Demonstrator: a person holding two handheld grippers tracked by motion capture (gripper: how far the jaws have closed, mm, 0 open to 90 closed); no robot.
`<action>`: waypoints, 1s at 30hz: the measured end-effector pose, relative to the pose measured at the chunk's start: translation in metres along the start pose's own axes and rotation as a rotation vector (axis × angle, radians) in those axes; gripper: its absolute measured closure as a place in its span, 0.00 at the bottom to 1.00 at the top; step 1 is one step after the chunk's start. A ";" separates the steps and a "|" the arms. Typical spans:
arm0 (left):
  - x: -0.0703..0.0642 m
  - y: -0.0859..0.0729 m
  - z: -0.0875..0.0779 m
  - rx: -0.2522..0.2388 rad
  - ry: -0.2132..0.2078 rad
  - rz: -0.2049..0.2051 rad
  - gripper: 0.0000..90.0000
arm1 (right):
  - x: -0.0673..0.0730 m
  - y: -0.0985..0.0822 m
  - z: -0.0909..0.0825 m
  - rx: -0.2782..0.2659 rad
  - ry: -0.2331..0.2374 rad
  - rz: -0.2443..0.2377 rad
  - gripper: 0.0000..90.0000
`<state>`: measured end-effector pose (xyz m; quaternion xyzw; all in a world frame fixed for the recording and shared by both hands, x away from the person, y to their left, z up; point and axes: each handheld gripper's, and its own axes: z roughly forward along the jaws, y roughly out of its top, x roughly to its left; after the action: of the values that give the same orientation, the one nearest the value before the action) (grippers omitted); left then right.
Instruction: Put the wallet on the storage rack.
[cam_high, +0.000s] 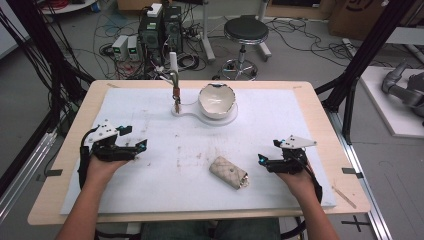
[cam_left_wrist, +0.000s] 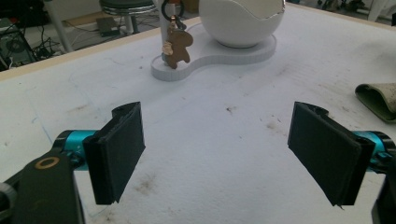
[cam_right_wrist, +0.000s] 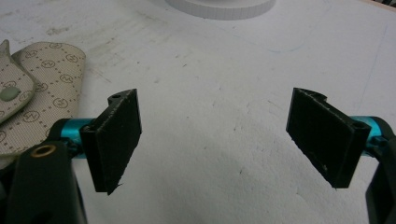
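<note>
Near edge of the desk (cam_high: 320, 107), high view: two forearms come in from 6 o'clock; left tongs (cam_high: 140, 146) at approx 9 o'clock, right tongs (cam_high: 261, 160) at approx 4 o'clock, both resting low on the white mat (cam_high: 165, 170), well apart from each other. Left tongs: jaws spread wide, nothing betw. them, just bare mat seen in the left gripper view; right tongs: same, jaws wide open, empty. Beige patterned pouch (cam_high: 228, 172) lies flat on mat near centre, slightly toward 5 o'clock, just beside right tongs; in right gripper view it sits at 9–10 o'clock of the jaws, snap button visible, not touched. Farther out, toward 12 o'clock: white stand base (cam_high: 195, 112) w/ a white bowl (cam_high: 217, 100) on it, rim uneven; at the bowl's 9 o'clock a post (cam_high: 174, 65) w/ a brown bear-shaped charm (cam_left_wrist: 178, 46) hanging off it. Beyond desk, on the floor: black stool (cam_high: 245, 31), computer boxes (cam_high: 161, 27), cables.
</note>
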<state>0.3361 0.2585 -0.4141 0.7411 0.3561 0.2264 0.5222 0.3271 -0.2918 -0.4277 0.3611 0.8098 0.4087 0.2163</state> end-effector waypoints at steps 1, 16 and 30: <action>0.001 0.000 -0.001 0.000 0.002 -0.002 0.21 | 0.000 0.000 0.000 -0.002 0.000 0.000 0.20; 0.004 -0.008 -0.011 0.002 0.034 -0.021 0.21 | 0.027 0.014 0.008 -0.013 0.076 -0.050 0.20; 0.006 -0.009 -0.005 0.018 0.028 -0.027 0.21 | 0.061 0.019 0.017 0.028 0.208 -0.123 0.20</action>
<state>0.3342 0.2679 -0.4207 0.7377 0.3753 0.2265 0.5135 0.3067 -0.2289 -0.4249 0.2693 0.8541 0.4187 0.1507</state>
